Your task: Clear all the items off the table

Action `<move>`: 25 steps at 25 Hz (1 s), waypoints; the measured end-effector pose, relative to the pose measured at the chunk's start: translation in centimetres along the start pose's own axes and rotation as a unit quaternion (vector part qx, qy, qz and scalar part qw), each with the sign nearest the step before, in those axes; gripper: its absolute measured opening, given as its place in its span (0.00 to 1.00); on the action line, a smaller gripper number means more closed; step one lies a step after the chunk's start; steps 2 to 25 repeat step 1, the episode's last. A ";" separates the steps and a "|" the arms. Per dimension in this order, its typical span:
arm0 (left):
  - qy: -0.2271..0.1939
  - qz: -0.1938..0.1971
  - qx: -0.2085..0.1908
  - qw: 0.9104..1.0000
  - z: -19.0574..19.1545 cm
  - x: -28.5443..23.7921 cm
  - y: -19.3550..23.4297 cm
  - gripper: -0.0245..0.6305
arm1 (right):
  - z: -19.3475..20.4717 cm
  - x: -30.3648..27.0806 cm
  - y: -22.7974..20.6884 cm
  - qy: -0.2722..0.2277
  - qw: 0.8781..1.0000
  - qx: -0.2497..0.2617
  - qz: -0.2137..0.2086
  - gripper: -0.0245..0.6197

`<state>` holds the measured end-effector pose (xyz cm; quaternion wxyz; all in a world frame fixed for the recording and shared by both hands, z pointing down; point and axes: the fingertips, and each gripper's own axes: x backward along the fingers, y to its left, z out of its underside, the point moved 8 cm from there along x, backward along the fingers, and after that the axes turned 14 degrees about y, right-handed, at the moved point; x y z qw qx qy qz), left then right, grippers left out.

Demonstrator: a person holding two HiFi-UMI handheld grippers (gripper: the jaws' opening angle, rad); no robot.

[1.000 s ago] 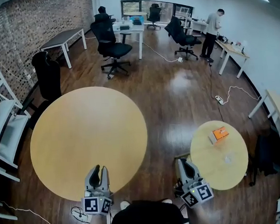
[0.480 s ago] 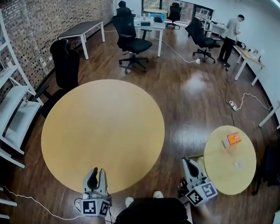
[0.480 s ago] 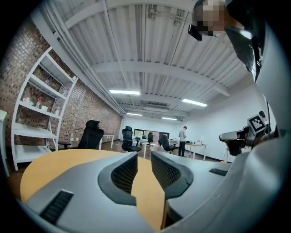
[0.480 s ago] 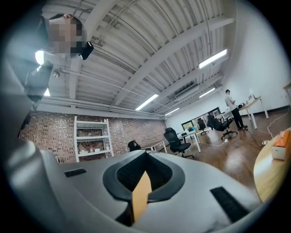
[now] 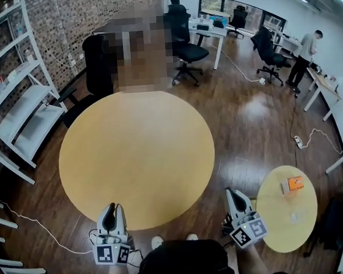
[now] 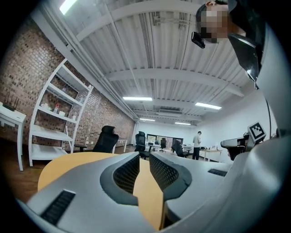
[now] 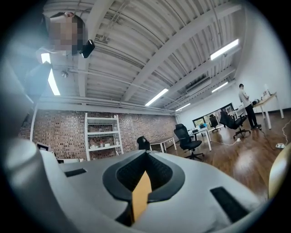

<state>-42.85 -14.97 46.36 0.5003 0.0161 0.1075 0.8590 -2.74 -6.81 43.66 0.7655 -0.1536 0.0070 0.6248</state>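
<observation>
A large round yellow table [image 5: 136, 153] fills the middle of the head view, and its top is bare. My left gripper [image 5: 110, 209] hovers at its near edge; its jaws have just been closing and a narrow gap still shows between them [image 6: 144, 157], with nothing in it. My right gripper [image 5: 236, 194] hangs over the floor between the two tables, shut and empty [image 7: 145, 154]. To the right stands a small round table [image 5: 277, 228] carrying an orange box [image 5: 295, 183] and a small clear thing [image 5: 294, 217].
White shelves [image 5: 17, 109] line the brick wall on the left. A black office chair [image 5: 96, 68] stands behind the big table. A cable [image 5: 25, 223] trails over the wood floor at the lower left. A person [image 5: 306, 51] stands by far desks.
The head view has swung left: the big table now sits more central and the small table has slid toward the lower right. Both grippers stay low at the near edge.
</observation>
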 end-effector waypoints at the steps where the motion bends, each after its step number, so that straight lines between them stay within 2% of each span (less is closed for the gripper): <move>1: -0.002 -0.004 0.002 1.000 0.0 0.2 0.1 0.15 | 0.2 0.1 -0.4 0.003 1.000 -0.002 0.002 0.04; 25: -0.002 -0.004 0.002 1.000 0.0 0.2 0.1 0.15 | 0.2 0.1 -0.4 0.003 1.000 -0.002 0.002 0.04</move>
